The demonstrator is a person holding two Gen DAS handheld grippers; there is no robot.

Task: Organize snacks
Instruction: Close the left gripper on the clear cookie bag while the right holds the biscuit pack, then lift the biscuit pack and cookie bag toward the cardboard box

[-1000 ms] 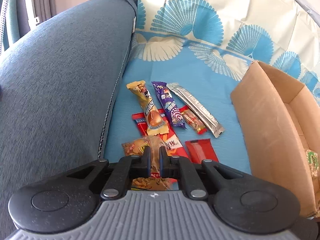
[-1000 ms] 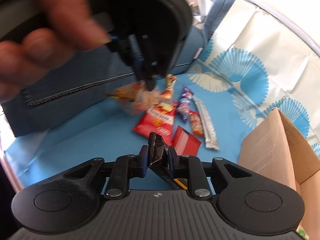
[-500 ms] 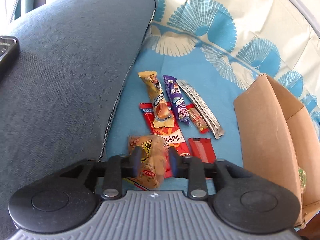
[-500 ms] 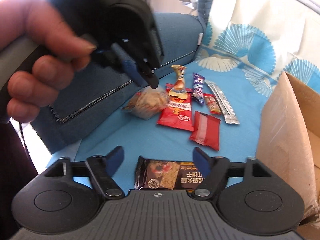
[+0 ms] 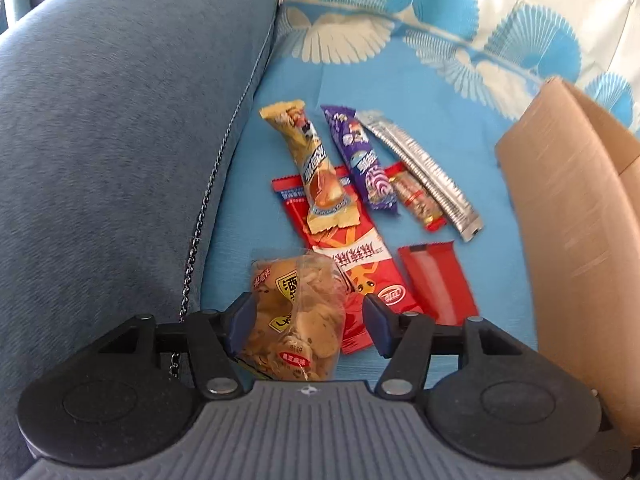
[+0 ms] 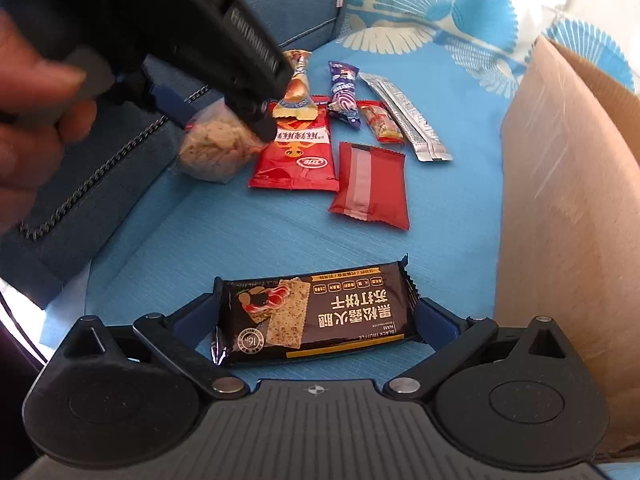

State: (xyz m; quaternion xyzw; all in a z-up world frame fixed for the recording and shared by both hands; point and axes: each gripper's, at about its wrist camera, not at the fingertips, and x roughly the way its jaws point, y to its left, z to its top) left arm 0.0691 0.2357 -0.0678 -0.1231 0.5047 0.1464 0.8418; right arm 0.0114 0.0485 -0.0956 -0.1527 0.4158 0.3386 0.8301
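My left gripper [image 5: 306,326] is open, its fingers either side of a clear bag of brown crackers [image 5: 296,320] lying on the blue cloth; the bag also shows in the right wrist view [image 6: 214,148]. My right gripper [image 6: 316,316] is wide open around a black cracker packet [image 6: 316,316] lying flat on the cloth. Several snacks lie beyond: a big red packet [image 5: 352,264], a small red packet [image 5: 438,280], a yellow bar [image 5: 316,172], a purple bar [image 5: 362,158], a small red-gold bar [image 5: 416,198], a silver stick [image 5: 424,172].
A cardboard box [image 5: 576,216] stands open at the right, also in the right wrist view [image 6: 560,208]. A blue-grey sofa cushion [image 5: 112,140] rises at the left. A patterned blue and cream cloth [image 5: 440,12] covers the seat and back.
Both grippers have opened. The left let the cracker bag down onto the cloth; the right let go of the black packet, which now lies flat between its fingers.
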